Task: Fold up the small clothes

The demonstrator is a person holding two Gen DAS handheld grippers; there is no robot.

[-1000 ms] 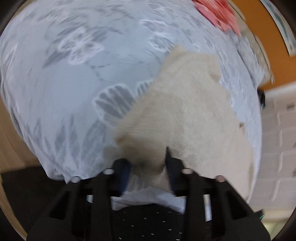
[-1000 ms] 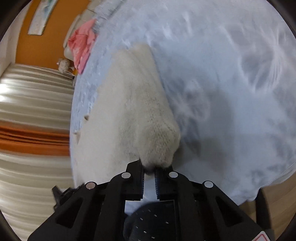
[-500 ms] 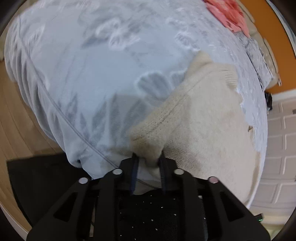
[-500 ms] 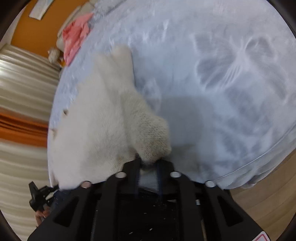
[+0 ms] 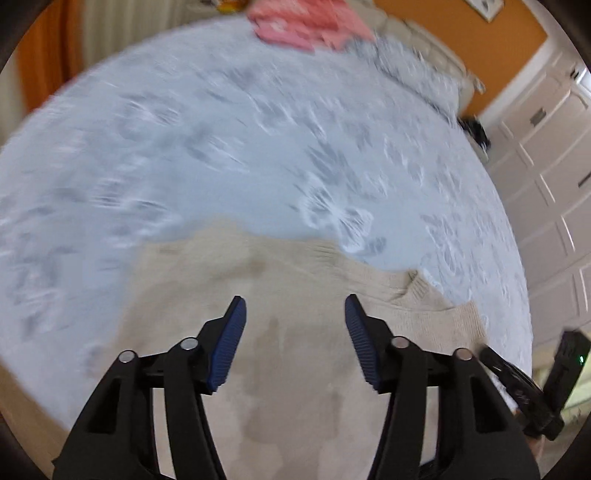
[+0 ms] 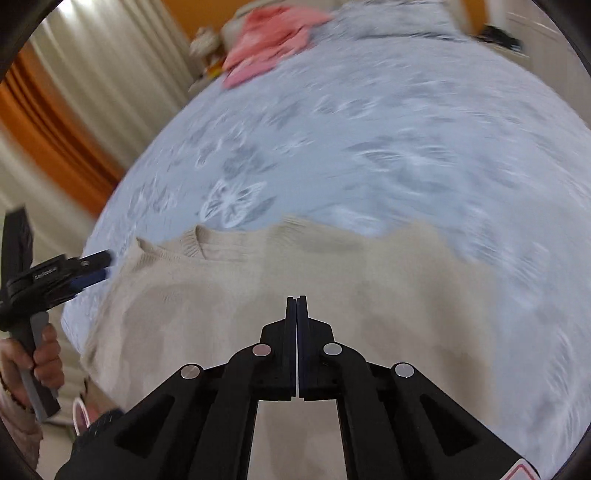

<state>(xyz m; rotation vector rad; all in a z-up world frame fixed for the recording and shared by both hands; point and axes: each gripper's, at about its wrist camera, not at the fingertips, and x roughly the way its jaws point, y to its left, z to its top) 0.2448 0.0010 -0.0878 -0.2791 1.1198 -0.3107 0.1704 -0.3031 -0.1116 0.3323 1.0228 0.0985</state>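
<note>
A beige knit sweater (image 5: 295,369) lies flat on the near part of the bed; it also shows in the right wrist view (image 6: 332,280), with its neckline at the far left. My left gripper (image 5: 293,306) is open and empty above the sweater. My right gripper (image 6: 296,301) is shut with nothing between its pads, above the sweater's middle. The left gripper also appears in the right wrist view (image 6: 99,264) at the sweater's left edge, held by a hand.
The bed has a pale grey floral cover (image 5: 258,147). A pink garment (image 5: 306,26) lies at the far end, also in the right wrist view (image 6: 269,40). White cupboard doors (image 5: 546,166) stand at the right; curtains (image 6: 74,110) hang at the left.
Both grippers have let go of the sweater corners and lifted away. The left opened wide; the right is shut empty. The sweater now lies flat on the bed.
</note>
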